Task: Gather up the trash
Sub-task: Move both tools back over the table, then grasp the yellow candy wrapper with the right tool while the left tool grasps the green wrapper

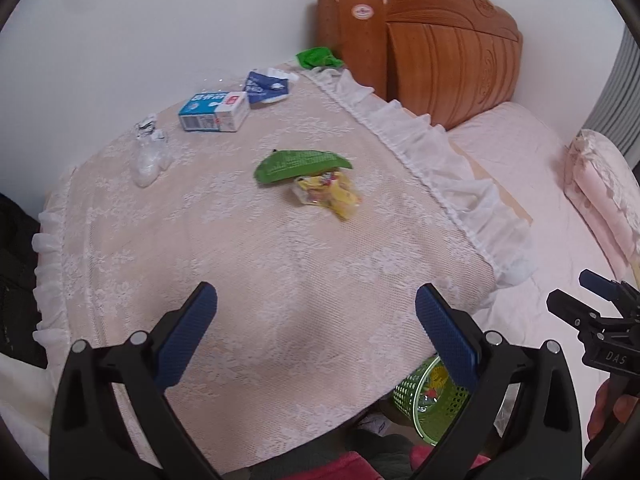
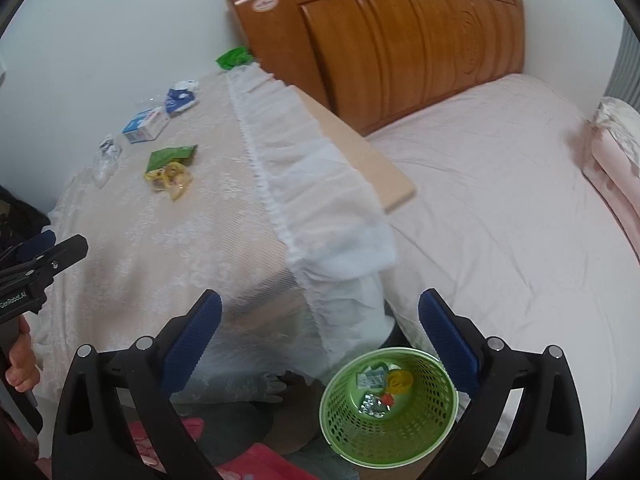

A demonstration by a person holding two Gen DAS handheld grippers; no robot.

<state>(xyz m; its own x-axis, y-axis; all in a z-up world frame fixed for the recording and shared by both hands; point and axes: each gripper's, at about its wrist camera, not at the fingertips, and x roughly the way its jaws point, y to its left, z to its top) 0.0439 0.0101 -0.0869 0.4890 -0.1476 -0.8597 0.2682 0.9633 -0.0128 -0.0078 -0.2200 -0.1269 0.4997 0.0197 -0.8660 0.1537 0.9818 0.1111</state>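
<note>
A green wrapper (image 1: 301,165) and a yellow wrapper (image 1: 329,194) lie together mid-table; they also show in the right wrist view, green (image 2: 171,157) and yellow (image 2: 170,179). Further back are a blue-white carton (image 1: 214,112), a blue packet (image 1: 265,86), crumpled clear plastic (image 1: 150,152) and a green scrap (image 1: 318,57) at the far edge. A green mesh bin (image 2: 390,404) on the floor holds several bits of trash. My left gripper (image 1: 316,332) is open and empty over the table's near part. My right gripper (image 2: 320,340) is open and empty above the bin.
The table wears a lace cloth with a white frill (image 1: 440,168). A bed with a pink sheet (image 2: 500,220) and wooden headboard (image 2: 400,40) stands to the right. Pink pillows (image 2: 616,152) lie at the far right. Red cloth (image 2: 256,460) lies on the floor.
</note>
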